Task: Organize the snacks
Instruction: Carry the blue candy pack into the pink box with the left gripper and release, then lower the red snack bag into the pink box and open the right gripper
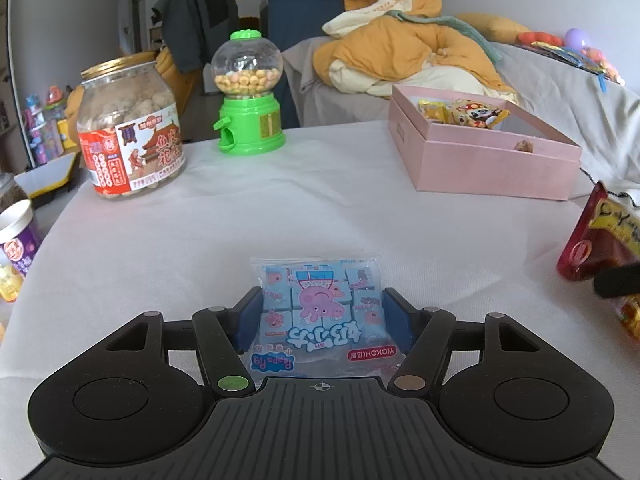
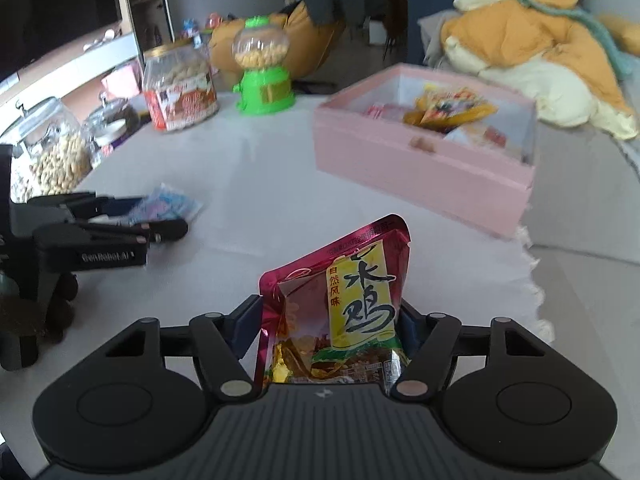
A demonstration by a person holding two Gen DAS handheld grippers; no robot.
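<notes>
Currently the left gripper (image 1: 322, 316) is closed around a blue packet (image 1: 320, 312) printed with a pink cartoon pig, its two blue pads pressed against the packet's sides; the packet lies flat on the white tablecloth (image 1: 280, 208) at the near edge of the table. From the right wrist view the same packet (image 2: 166, 206) shows at the left of the table, with the left gripper (image 2: 160, 220) reaching in from the left edge, though that part is blurred. The right gripper (image 2: 330, 320) pinches a red foil pouch (image 2: 348, 304) with a yellow label, held upright and tilted between the fingers above the cloth; whether its base touches the cloth cannot be told. The same pouch (image 1: 600, 244) appears at the right edge of the left wrist view. A pink box (image 1: 480, 148) stands open at the far right of the table, well apart from both grippers, with several yellow and orange snack packs (image 1: 464, 114) inside it. At the far left stand a large clear jar (image 1: 130, 128) with a gold lid and red label, and just beside it a green candy dispenser (image 1: 250, 92) with a clear globe holding small round pieces. A purple-labelled tub (image 1: 18, 240) sits at the left edge. Beyond the table, orange and cream bedding (image 1: 408, 44) is heaped on a grey-covered surface.
</notes>
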